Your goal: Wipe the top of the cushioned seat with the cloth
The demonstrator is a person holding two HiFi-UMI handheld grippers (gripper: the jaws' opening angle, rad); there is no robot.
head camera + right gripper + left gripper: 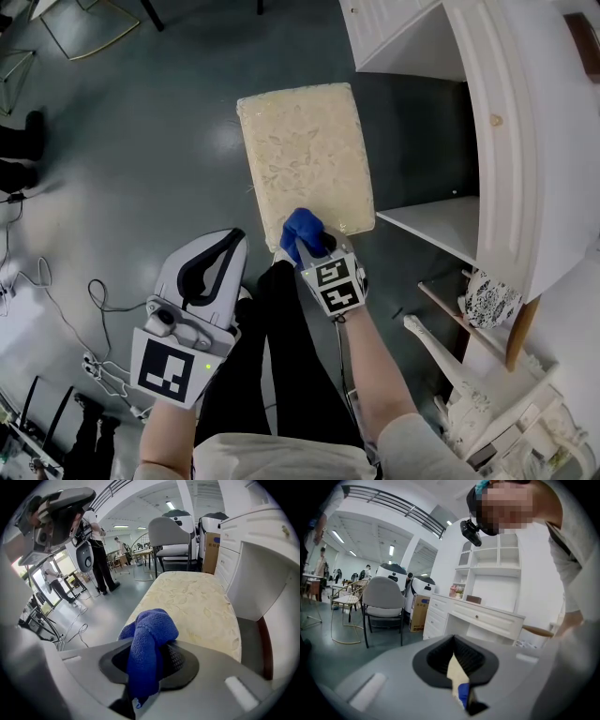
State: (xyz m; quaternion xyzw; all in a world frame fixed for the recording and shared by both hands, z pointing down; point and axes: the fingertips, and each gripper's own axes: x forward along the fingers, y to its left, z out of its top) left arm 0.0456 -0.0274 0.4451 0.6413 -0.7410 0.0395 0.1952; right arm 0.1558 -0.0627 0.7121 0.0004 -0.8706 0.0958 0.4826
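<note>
Head view: a person reaches the right forearm (377, 367) forward, the right gripper (314, 247) clamped on a bunched blue cloth (300, 228) at the near edge of the cream cushioned seat (305, 141), which stands on the grey floor (141, 141) beside a white desk (525, 122). The left gripper (228, 247) is held back beside the person's legs, its jaws together at the tips and holding nothing.
</note>
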